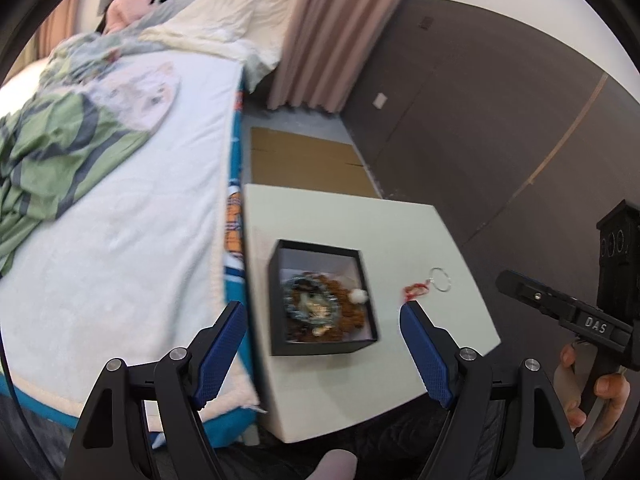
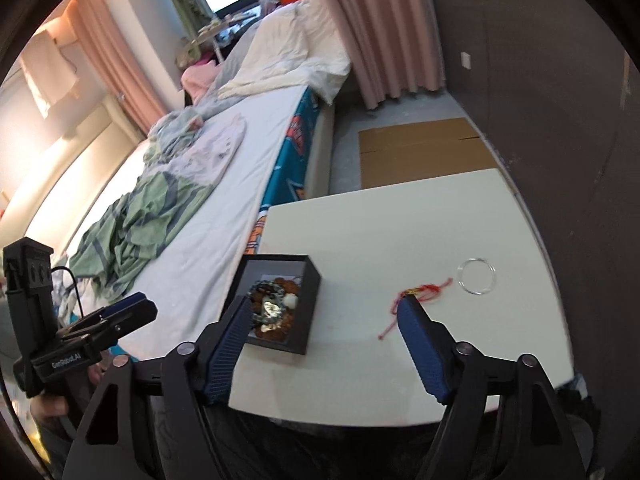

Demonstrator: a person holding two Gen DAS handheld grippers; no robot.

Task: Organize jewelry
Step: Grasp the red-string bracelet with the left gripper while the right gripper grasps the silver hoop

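Note:
A black open box (image 1: 320,344) (image 2: 308,320) sits on the white table (image 1: 360,392) (image 2: 380,216), holding bead bracelets and other jewelry (image 1: 320,304) (image 2: 276,304). To its right on the table lie a red string bracelet (image 1: 416,290) (image 2: 424,291) and a thin clear bangle (image 1: 441,279) (image 2: 477,276). My left gripper (image 1: 322,320) is open and empty, held above the box. My right gripper (image 2: 326,312) is open and empty, above the table between the box and the red string; its body shows in the left wrist view (image 1: 576,316).
A bed (image 1: 120,240) (image 2: 200,184) with a green garment and white bedding runs along the table's left side. A flat cardboard sheet (image 1: 304,160) (image 2: 420,152) lies on the floor beyond the table. A dark wall (image 1: 500,120) stands to the right, pink curtains (image 2: 380,32) behind.

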